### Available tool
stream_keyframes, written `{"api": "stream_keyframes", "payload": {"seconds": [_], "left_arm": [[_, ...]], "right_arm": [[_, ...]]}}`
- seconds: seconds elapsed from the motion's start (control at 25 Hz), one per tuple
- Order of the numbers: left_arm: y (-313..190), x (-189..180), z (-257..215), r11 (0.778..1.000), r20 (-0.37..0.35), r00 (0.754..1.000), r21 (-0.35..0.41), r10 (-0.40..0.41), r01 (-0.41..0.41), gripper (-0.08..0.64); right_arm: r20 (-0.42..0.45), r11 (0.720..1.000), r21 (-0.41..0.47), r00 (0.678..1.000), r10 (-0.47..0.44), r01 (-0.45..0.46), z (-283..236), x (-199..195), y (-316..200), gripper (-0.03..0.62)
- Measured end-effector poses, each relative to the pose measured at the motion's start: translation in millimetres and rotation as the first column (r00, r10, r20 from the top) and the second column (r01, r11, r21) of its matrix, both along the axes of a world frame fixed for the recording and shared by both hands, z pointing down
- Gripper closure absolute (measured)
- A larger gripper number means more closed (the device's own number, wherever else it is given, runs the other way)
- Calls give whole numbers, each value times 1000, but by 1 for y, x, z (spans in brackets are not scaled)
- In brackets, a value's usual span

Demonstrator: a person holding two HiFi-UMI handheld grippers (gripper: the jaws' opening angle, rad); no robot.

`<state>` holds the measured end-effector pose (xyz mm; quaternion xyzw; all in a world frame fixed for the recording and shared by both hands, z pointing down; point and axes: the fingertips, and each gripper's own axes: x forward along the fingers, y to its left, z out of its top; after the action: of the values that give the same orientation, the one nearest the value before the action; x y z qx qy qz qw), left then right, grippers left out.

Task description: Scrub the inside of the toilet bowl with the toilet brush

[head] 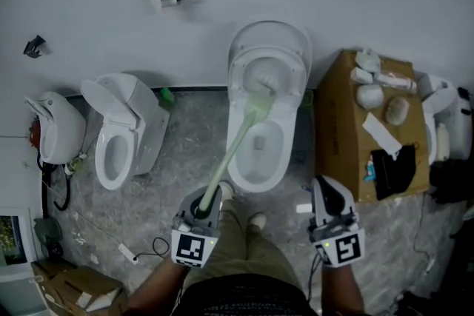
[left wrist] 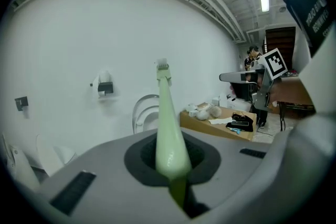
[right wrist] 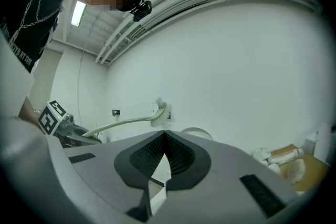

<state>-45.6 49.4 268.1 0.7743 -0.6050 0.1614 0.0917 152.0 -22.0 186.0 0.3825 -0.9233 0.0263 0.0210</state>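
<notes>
The left claw (head: 203, 205) is clamped on the thick end of the pale green toilet brush (head: 235, 143), whose handle slants away from it. The bristle head sits over the back rim of the open toilet bowl (head: 238, 172), by the raised lid. The right claw (head: 328, 192) is pressed together with nothing in it, off to the bowl's right.

toilet bowl (head: 286, 113) glossy ceramic, toilet brush (head: 235, 148) smooth shiny plastic, box (head: 337, 122) matt cardbd & floor (head: 185, 152) mottled stone-look.
</notes>
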Motion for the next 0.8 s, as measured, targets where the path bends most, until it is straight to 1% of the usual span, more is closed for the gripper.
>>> {"api": "stream_keyframes", "payload": {"seconds": [0.08, 0.24, 0.36, 0.48, 0.68, 0.8], "left_arm": [[0, -6, 15, 1000, 13, 1000, -19, -10, 11, 558], [-3, -18, 45, 997, 0, 999, -62, -45, 45, 558], [-1, -15, 63, 996, 7, 999, -80, -37, 38, 558], [0, -9, 81, 995, -2, 1000, -99, -22, 22, 558], [1, -5, 117, 984, -38, 998, -174, -41, 33, 558], [2, -4, 138, 978, -39, 999, -205, -32, 24, 558]], "right_arm": [[-3, 1000, -14, 1000, 11, -11, 14, 2, -2, 588], [2, 999, -51, 1000, 12, -12, 44, 1, -5, 588], [6, 995, -100, 1000, -6, 7, 68, -2, -3, 588], [12, 992, -125, 1000, -15, 16, 86, -7, -1, 589], [17, 985, -172, 1000, -14, 16, 118, -6, -1, 588], [-11, 977, -214, 1000, -7, 4, 142, -1, 3, 588]]}}
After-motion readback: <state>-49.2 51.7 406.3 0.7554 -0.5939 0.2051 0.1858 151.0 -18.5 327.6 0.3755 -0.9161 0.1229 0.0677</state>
